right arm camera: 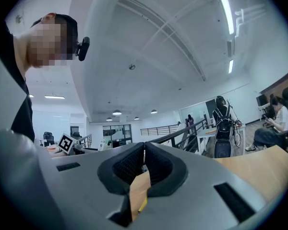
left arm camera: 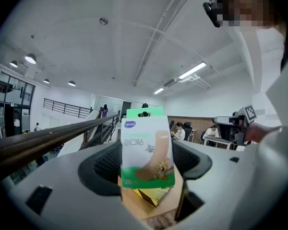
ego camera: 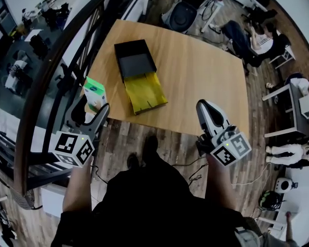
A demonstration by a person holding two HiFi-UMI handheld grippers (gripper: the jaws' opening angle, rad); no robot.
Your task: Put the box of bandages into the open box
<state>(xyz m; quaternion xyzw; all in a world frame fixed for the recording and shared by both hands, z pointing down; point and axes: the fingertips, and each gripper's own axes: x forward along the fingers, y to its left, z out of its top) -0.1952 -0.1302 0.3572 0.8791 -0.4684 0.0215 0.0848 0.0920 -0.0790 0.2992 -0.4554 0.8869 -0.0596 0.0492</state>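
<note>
The box of bandages (ego camera: 95, 93), green and white, is clamped between the jaws of my left gripper (ego camera: 92, 109) just off the table's left front corner. In the left gripper view the box of bandages (left arm camera: 146, 147) stands upright in the left gripper (left arm camera: 146, 164). The open box (ego camera: 135, 59) lies on the wooden table (ego camera: 201, 71): a black tray with a yellow lid (ego camera: 145, 92) folded out toward me. My right gripper (ego camera: 203, 107) hovers at the table's front edge, shut and empty; the right gripper (right arm camera: 144, 152) shows its pads pressed together.
A dark stair railing (ego camera: 51, 71) curves along the left side. People sit at desks (ego camera: 257, 40) to the right of the table. An office chair (ego camera: 183, 15) stands behind the table's far edge. Wooden floor (ego camera: 165, 138) lies between me and the table.
</note>
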